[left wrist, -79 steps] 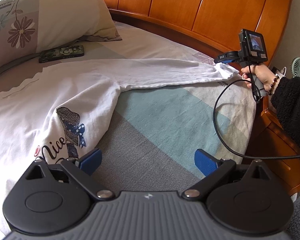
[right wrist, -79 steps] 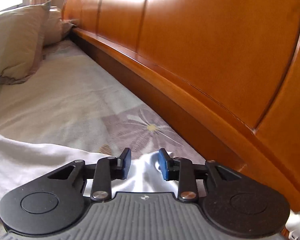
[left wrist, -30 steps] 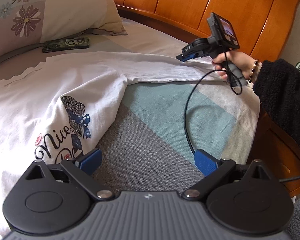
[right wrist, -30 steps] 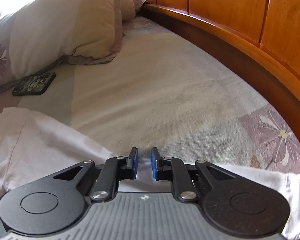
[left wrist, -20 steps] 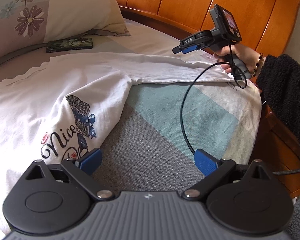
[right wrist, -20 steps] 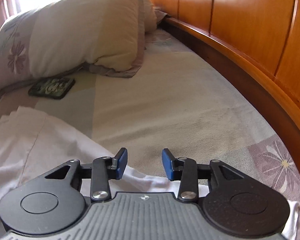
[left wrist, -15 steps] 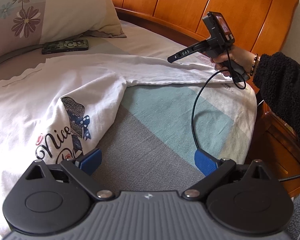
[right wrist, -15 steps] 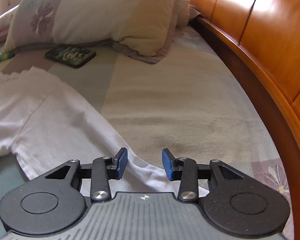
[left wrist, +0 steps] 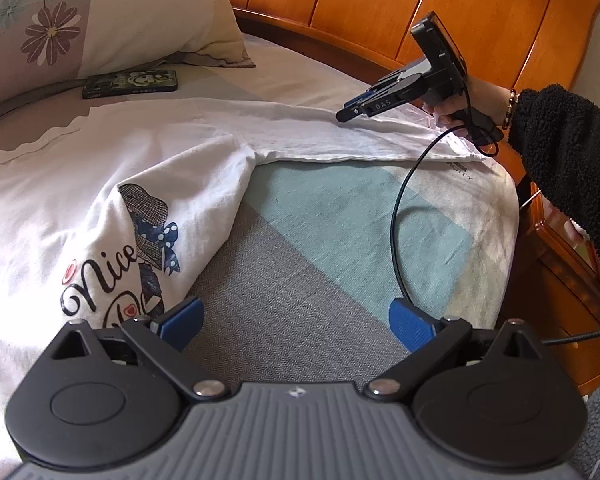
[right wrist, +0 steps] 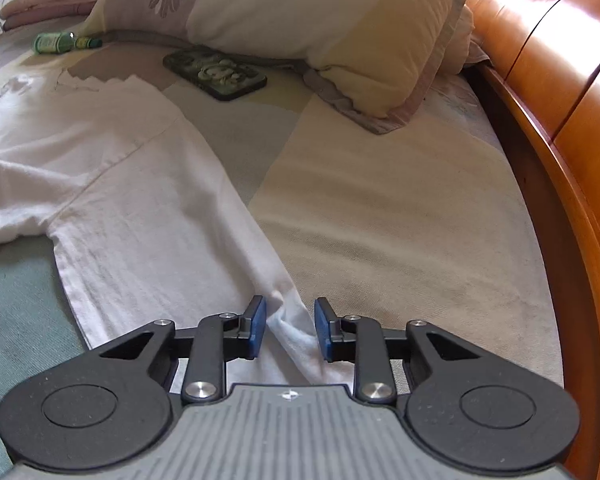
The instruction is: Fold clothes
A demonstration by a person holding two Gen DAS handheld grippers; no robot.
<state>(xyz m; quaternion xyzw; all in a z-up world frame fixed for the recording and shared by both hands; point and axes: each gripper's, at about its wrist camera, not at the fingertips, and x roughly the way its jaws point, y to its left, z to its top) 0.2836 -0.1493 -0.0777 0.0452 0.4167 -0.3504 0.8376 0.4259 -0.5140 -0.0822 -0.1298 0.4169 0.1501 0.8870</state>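
Right claw (right wrist: 287, 327) sits on the white shirt's sleeve (right wrist: 160, 216), jaws closing with a raised fold between them, not yet pinched. The sleeve runs from it along the bed (right wrist: 400, 208) toward the shirt body. Left claw (left wrist: 296, 320) gapes wide, empty, at the hem.

garment: we see a white cotton long-sleeved shirt (left wrist: 100, 168) with a "Nice" script print and a blue polka-dot bow
state: unfolded, rumpled
pose: one sleeve (right wrist: 172, 232) stretched straight out
place: flat on the bed
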